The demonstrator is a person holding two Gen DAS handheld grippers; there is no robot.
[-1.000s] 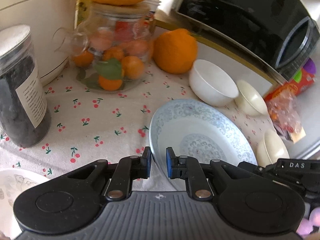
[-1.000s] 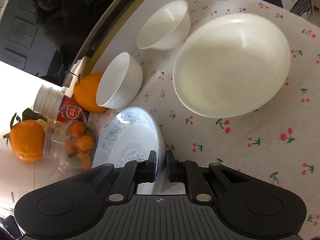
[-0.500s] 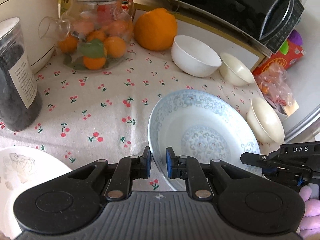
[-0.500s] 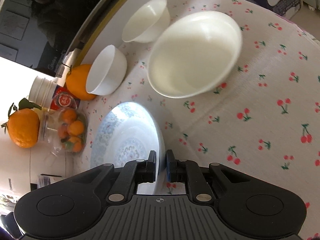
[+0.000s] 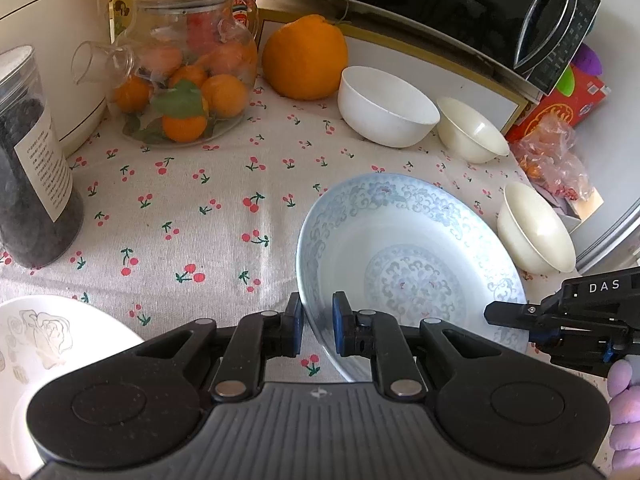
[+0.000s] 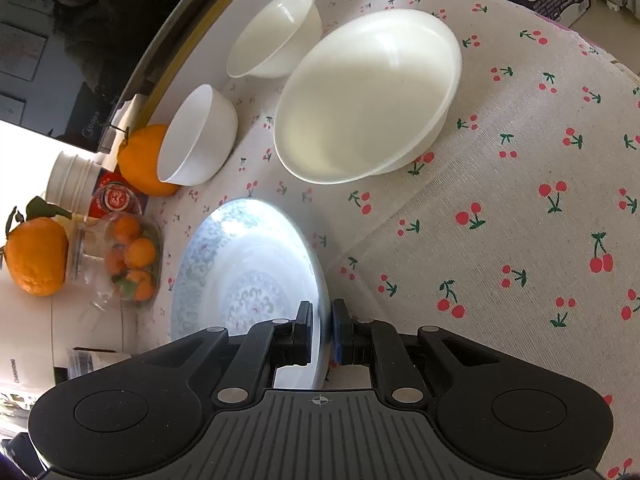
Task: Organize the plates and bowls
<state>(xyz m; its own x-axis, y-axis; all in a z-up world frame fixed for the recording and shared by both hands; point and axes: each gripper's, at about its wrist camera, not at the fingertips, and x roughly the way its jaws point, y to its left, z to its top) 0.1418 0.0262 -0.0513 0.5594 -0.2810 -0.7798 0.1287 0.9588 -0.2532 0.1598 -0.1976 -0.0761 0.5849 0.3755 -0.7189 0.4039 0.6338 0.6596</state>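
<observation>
Both pairs of jaws pinch the rim of the blue plate [image 5: 408, 264], one pair on each side. The left gripper [image 5: 317, 330] and right gripper [image 6: 321, 332] hold it tilted over the cloth [image 5: 192, 200], near the bowls [image 6: 368, 96]. I think the plate is being carried. Next, set it down gently.

Both grippers point downward at a slant. The left gripper [image 5: 317, 330] has its jaws pinched on the rim of the blue plate [image 5: 408, 264], one pad on each side. The right gripper [image 6: 322, 330] is clamped on the opposite rim of the same plate, jaws nearly together.
</observation>
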